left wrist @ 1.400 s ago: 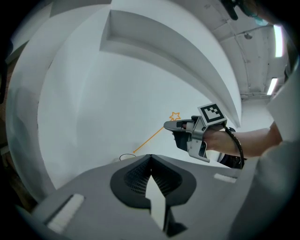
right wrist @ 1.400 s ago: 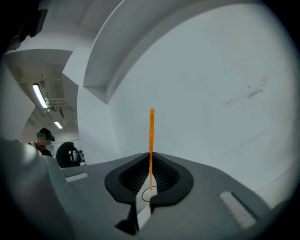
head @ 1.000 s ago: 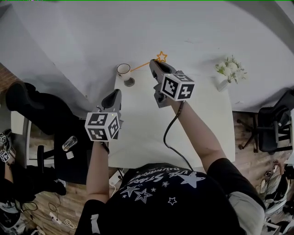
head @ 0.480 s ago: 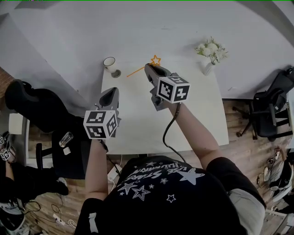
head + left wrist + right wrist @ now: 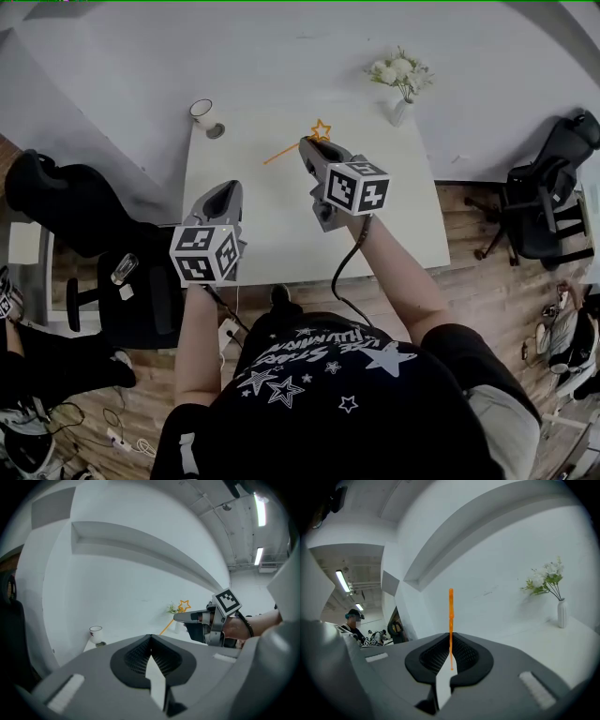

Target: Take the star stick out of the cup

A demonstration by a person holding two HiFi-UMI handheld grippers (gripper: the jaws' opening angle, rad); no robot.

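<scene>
Star stick (image 5: pixel 281 154) is out of the cup (image 5: pixel 202 113), right tool (image 5: pixel 307 145) clamped on it. Hold pressure, set it down gently on the table (image 5: pixel 281 220). Left tool (image 5: pixel 229 190) closed, empty.

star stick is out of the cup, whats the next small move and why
Probably lower the right gripper toward the bare white table and open it there. Its jaws are closed on the star stick, which is clear of the cup at the far left corner, so only setting it down seems left.
</scene>
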